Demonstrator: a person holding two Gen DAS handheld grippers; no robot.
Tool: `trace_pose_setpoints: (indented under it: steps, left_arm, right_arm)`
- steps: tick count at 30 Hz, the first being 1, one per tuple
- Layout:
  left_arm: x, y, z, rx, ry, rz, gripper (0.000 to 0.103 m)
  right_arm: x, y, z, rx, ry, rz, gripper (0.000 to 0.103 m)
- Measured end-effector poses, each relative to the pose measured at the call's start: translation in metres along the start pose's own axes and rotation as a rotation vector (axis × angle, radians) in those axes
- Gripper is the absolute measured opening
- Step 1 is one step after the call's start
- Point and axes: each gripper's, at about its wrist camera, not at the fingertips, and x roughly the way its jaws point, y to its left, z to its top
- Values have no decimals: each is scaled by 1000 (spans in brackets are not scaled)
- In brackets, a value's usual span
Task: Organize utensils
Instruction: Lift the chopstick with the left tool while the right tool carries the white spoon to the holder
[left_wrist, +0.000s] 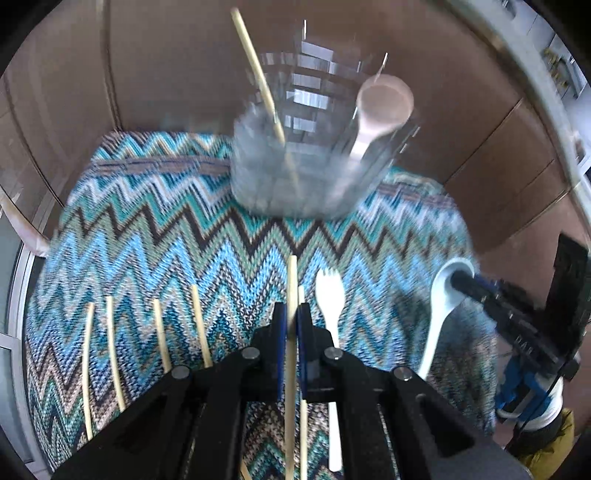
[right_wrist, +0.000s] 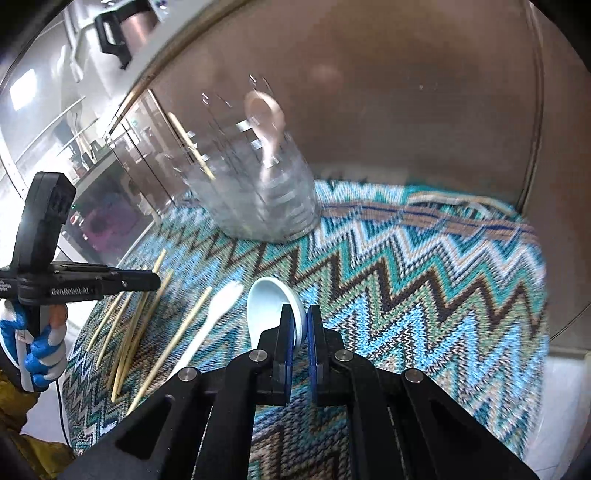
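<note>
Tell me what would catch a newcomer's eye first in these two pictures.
The bright zigzag mat in blue and teal fills both views. At its far side stands a clear glass jar holding a pink spoon and one chopstick. Up close, the left gripper pinches a chopstick, and the right gripper clamps a white ceramic spoon.

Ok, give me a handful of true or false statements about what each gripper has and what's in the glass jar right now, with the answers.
1. The left gripper is shut on a chopstick. True.
2. The right gripper is holding the white plastic fork. False: it grips the white spoon; the fork lies loose on the zigzag mat.
3. The glass jar is empty. False: a chopstick and a pinkish spoon already stand in it.
4. Several chopsticks lie on the mat. True.
5. The jar lies tipped over on its side. False: it stands upright on the mat.
</note>
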Motion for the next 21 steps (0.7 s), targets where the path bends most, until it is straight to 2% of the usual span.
trace_pose_setpoints:
  steps: [5,11,17,21]
  left_arm:
    - [-60,4,-1,-38,-128,-49,5]
    - [-140,-3,10,-43,-289,-68,5]
    - [-213,-21,39,-20,-424,-67,5]
    - [-261,-38,69,-4,-569,-78,5]
  right_arm:
    - [-39,28,4,-34,-91,-49,6]
    - [-90,70,33,-70,-220,-106,6]
    - [-133,106,72,-87,-329,-155,6]
    - [-165,131,106,-112,-425,-221,6]
